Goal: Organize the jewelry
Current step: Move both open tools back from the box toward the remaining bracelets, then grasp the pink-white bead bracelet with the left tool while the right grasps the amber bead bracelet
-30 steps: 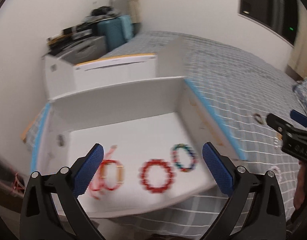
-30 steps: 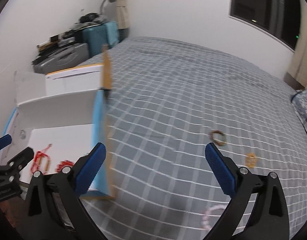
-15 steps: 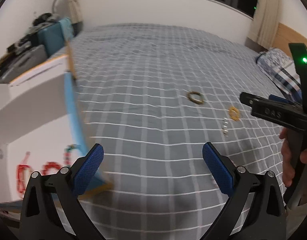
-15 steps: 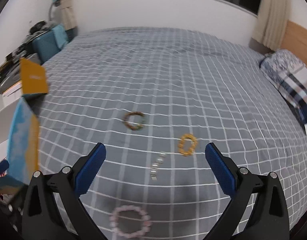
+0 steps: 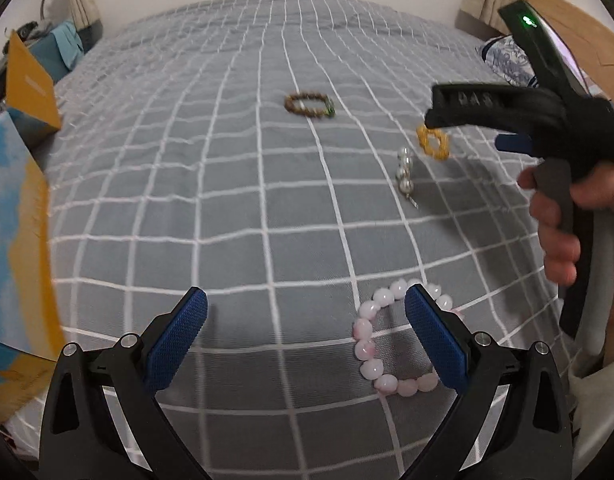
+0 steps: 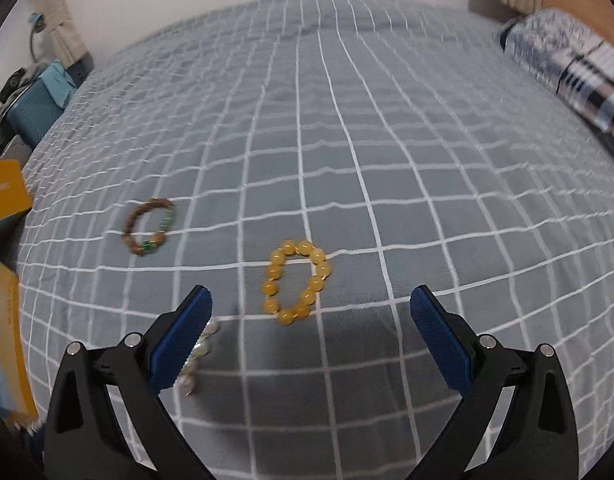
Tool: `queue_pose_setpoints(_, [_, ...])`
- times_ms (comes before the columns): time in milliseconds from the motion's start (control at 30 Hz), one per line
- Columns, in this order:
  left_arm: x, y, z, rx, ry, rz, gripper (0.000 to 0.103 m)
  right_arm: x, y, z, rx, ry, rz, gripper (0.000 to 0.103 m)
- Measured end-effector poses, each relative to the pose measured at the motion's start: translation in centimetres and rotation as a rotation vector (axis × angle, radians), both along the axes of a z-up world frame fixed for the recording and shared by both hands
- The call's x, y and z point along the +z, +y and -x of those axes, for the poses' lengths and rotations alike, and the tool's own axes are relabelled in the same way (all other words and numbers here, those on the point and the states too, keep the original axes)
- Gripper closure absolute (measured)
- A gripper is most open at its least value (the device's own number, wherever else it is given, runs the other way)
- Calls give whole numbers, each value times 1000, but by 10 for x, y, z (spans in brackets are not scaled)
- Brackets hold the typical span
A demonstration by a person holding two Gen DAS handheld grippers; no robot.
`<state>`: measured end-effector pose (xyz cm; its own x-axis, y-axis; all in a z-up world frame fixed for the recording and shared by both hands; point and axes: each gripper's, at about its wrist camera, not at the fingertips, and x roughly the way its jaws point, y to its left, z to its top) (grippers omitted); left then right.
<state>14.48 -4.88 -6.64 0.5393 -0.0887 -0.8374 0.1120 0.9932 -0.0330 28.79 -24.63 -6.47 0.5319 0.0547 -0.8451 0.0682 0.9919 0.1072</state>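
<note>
Left wrist view: left tool open above the grey checked bed, its right finger over the pink bead bracelet. Right wrist view: right tool open, empty, poised over the yellow bead bracelet. Brown bead bracelet lies farther left; pearl piece sits beside the left finger.

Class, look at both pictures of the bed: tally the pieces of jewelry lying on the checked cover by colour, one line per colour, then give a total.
Pink bead bracelet: 1
Yellow bead bracelet: 1
Brown bead bracelet with green beads: 1
Silver-white pearl piece: 1
Total: 4
</note>
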Motion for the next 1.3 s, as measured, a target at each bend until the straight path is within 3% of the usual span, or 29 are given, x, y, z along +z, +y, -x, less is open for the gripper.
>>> queue_pose_setpoints(267, [-24, -8, -5, -5, 19, -32, 6, -21, 2, -16, 3, 39, -9, 8])
queue_pose_setpoints(367, [-25, -7, -4, -2, 18, -30, 8, -27, 3, -19, -2, 47, 11, 16])
queue_pose_setpoints(467, [-23, -7, -2, 0, 13, -41, 21, -28, 1, -18, -18, 48, 31, 29])
queue_pose_setpoints(533, [-22, -8, 0, 0, 13, -50, 36, -27, 0, -18, -25, 50, 42, 45])
queue_pose_setpoints(667, [-19, -6, 1, 3, 17, -63, 57, -25, 2, -19, -13, 55, 67, 66])
queue_pose_setpoints(733, [-17, -3, 1, 4, 20, -79, 77, -25, 2, -19, -10, 57, 75, 86])
queue_pose_setpoints(767, [-16, -1, 0, 5, 21, -85, 83, -24, 2, -18, -16, 55, 84, 91])
queue_pose_setpoints(800, [-15, 1, 0, 5, 20, -87, 91, -22, 1, -17, -22, 50, 87, 93])
queue_pose_setpoints(833, [-14, 5, -1, 5, 23, -72, 92, -20, 0, -16, -23, 46, 81, 93])
queue_pose_setpoints(1300, [8, 15, 5, 19, -43, -5, 92, 4, -3, -2, -32, 0, 60, 94])
